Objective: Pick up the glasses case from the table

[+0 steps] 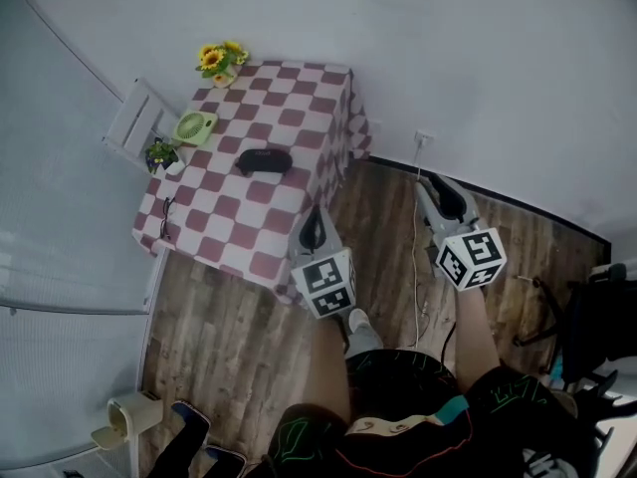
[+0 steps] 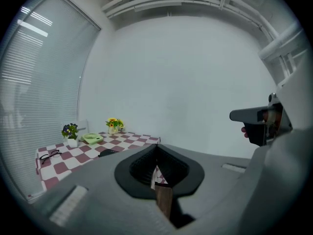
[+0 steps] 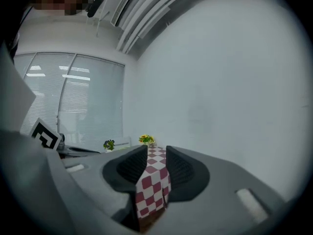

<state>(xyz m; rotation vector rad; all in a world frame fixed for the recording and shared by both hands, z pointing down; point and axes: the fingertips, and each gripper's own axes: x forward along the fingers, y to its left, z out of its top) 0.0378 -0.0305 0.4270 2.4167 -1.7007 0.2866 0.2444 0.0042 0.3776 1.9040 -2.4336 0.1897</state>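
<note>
Two square-marker tools (image 1: 313, 219) (image 1: 434, 195), one glasses case (image 1: 264, 160)

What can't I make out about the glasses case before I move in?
Head view: glasses case is too small to show its seam or opening side.
Left gripper view: only a dark sliver shows; the left gripper's own body hides the rest.
Right gripper view: not seen; the fingers frame only a tablecloth strip.

Dim, cool light; fisheye-warped edges
</note>
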